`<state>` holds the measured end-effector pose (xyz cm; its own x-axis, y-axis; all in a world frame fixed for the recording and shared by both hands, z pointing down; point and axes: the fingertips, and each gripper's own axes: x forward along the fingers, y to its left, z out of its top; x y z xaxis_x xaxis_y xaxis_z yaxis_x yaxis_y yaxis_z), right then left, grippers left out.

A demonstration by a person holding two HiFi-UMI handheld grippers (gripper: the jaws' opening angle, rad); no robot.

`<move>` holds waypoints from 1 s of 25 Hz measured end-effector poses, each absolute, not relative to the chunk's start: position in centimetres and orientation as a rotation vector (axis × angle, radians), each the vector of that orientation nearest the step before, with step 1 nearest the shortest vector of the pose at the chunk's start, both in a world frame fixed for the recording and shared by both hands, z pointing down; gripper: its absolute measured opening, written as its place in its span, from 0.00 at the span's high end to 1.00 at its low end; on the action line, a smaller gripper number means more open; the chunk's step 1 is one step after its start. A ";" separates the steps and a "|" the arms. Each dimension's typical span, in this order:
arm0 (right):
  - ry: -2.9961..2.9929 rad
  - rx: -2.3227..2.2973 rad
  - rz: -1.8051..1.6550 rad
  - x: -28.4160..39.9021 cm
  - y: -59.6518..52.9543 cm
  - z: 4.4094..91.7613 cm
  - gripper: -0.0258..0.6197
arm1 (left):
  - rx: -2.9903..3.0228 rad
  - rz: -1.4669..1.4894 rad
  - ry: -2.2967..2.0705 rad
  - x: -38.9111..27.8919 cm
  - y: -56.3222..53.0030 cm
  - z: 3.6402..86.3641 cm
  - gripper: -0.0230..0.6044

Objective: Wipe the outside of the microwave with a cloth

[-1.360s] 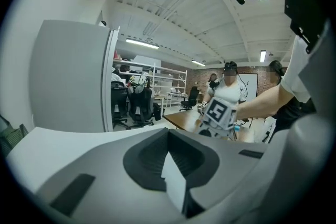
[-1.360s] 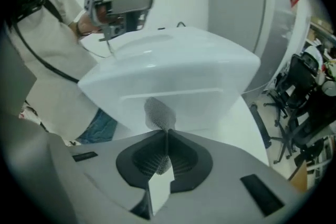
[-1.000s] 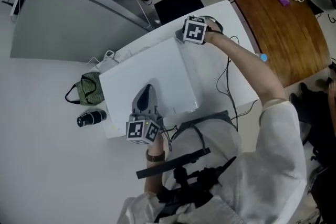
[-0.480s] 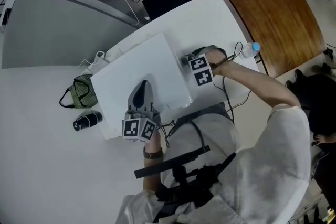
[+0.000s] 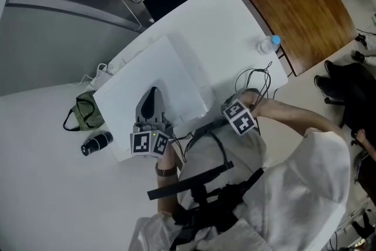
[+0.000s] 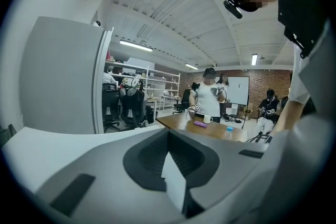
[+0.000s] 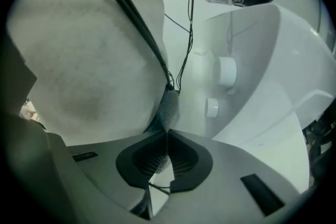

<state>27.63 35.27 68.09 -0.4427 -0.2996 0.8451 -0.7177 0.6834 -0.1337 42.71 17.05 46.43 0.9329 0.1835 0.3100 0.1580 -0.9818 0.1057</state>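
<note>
Gripping a grey cloth [image 7: 168,107], the right gripper [image 7: 167,136] has its jaws closed on it, just before the microwave [image 5: 164,76] front's two knobs [image 7: 227,71]. Left gripper [image 6: 168,136], jaws together and empty, lies atop the microwave. One bottle [image 5: 268,44] stands right of the microwave.

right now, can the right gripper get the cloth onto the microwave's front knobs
Probably yes: the right gripper holds the cloth facing the knobs, with only a thin cable hanging nearby.

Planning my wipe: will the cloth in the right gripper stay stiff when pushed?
Probably floppy: the cloth bunches into a thin fold where the right gripper pinches it. Likely light, and its mesh-like weave should grip rather than slide.
</note>
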 end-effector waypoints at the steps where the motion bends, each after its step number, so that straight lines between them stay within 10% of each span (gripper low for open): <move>1: -2.016 0.772 0.621 27.8 35.5 68.6 0.94 | 3.002 0.511 0.275 42.8 17.3 46.7 0.91; 25: -1.422 1.706 0.777 65.1 18.8 71.0 0.94 | 3.043 0.539 0.104 39.3 14.6 46.0 0.91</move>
<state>65.08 18.76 71.01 0.1916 -0.5124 0.8371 -0.9812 -0.0822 0.1744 39.33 14.64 46.05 0.9371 0.0748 0.3410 0.0577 -0.9965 0.0601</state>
